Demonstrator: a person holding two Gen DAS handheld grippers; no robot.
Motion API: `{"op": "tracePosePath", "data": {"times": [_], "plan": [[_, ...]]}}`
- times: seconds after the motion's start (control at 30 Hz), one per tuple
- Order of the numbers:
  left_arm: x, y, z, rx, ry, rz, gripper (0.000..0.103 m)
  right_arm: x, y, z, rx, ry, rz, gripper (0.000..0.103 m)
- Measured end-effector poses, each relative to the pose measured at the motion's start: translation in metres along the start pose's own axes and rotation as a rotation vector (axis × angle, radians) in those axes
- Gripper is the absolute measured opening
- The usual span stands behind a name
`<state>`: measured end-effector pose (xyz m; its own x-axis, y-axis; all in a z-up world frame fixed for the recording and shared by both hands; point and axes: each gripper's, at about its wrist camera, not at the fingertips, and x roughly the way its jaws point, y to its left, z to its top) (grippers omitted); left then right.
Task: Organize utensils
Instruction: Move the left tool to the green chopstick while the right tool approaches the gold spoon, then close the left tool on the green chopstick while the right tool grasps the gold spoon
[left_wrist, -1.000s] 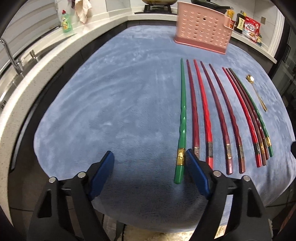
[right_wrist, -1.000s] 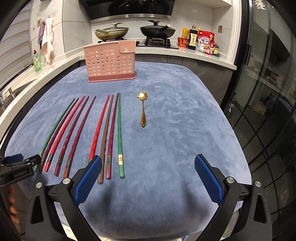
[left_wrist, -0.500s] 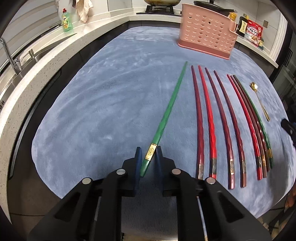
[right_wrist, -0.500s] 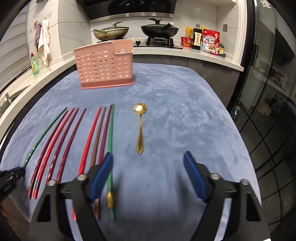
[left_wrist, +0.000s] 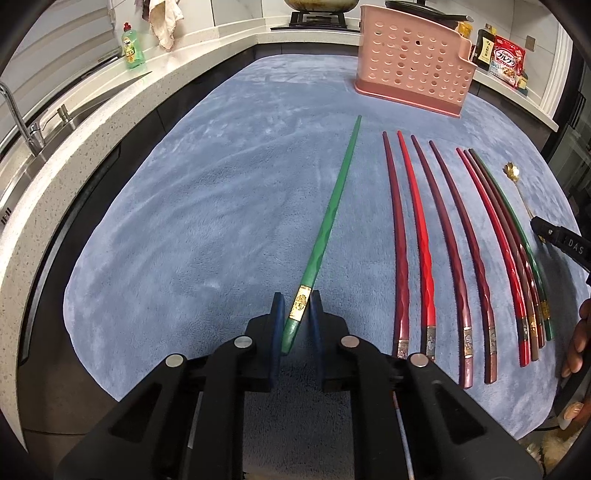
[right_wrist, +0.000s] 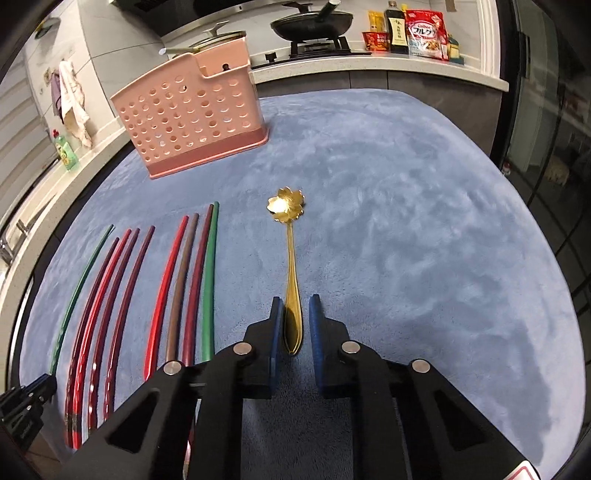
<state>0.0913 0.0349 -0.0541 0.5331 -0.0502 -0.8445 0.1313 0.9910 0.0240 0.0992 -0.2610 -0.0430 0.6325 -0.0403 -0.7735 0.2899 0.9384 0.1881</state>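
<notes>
The left gripper (left_wrist: 296, 317) is closed on the thick end of a green chopstick (left_wrist: 332, 210), whose tip points toward the pink holder (left_wrist: 413, 62). The right gripper (right_wrist: 293, 325) is narrow around the handle of the gold spoon (right_wrist: 290, 258), which lies on the blue cloth (right_wrist: 406, 221); I cannot tell if it grips it.

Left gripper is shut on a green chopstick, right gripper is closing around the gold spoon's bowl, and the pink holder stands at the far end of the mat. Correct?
One error: the right gripper is around the gold spoon at its handle end, not its bowl, as the right wrist view shows. The left gripper is indeed shut on the green chopstick, with the pink holder at the far end.
</notes>
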Motion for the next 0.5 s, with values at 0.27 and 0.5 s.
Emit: {"op": "tracePosePath", "data": {"times": [0.27, 0.5], "plan": [[-0.001, 0.001, 0.000, -0.008, 0.001, -0.012, 0.014, -0.002, -0.005, -0.001, 0.026, 0.006, 0.032, 0.009], [-0.006, 0.004, 0.003, -0.019, 0.003, -0.053, 0.011, -0.023, -0.003, -0.004, 0.020, -0.010, 0.036, 0.002]]}}
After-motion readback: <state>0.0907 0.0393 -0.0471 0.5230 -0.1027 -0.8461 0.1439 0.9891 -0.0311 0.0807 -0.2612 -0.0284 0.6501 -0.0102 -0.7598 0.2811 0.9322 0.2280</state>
